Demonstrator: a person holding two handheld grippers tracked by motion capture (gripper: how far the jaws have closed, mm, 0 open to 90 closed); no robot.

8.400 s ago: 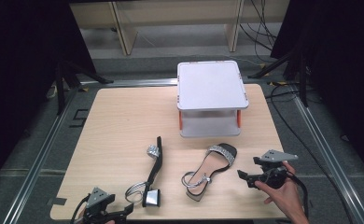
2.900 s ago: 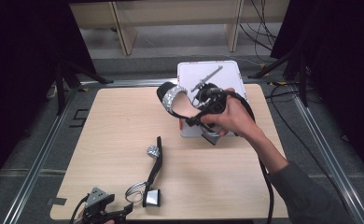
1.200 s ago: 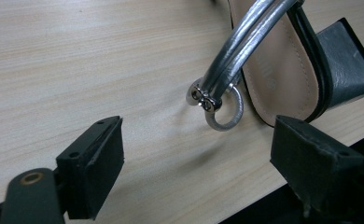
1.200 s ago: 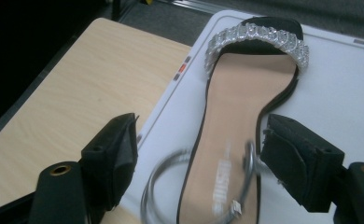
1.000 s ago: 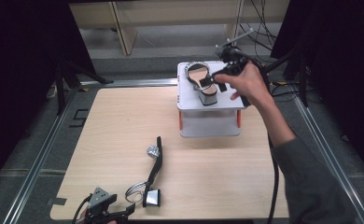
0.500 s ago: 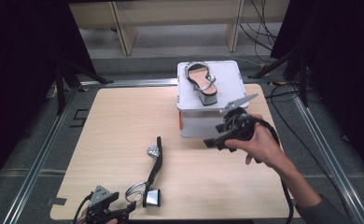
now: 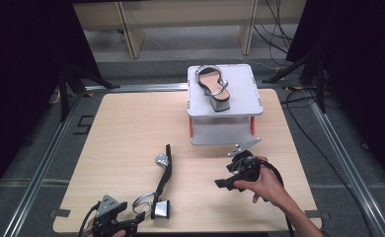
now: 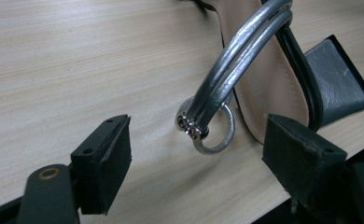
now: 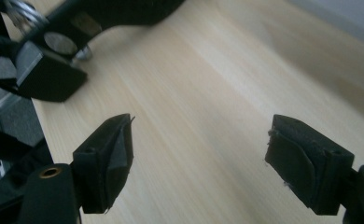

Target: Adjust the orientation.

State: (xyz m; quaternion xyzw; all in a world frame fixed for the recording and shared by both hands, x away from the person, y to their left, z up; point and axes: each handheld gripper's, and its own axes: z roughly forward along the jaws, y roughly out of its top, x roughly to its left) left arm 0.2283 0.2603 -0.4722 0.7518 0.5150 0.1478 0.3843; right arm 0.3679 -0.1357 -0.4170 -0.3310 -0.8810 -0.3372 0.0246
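One silver-strapped block-heel sandal (image 7: 212, 85) stands on top of the white stand (image 7: 245, 101). Its pair (image 7: 162, 178) lies on its side on the table (image 7: 126, 128) near the front. My left gripper (image 7: 137, 217) rests by that sandal's heel. In the left gripper view the left gripper (image 8: 199, 140) is open and its jaws have just been closing; the silver strap ring (image 8: 213, 135) lies between the pads, untouched. My right gripper (image 7: 225, 183) hangs low over the table in front of the stand. Its jaws (image 9: 199, 135) have just been opening, with nothing between them.
The stand has orange legs and a lower shelf, at the table's back right. A metal rail frames the table. Black cables trail over the floor to the right. In the right gripper view the lying sandal's heel (image 9: 45, 77) shows at the upper left.
The right hand has left the sandal on the stand top and dropped toward the front of the table, stopping in front of the stand. The left gripper has stayed put.
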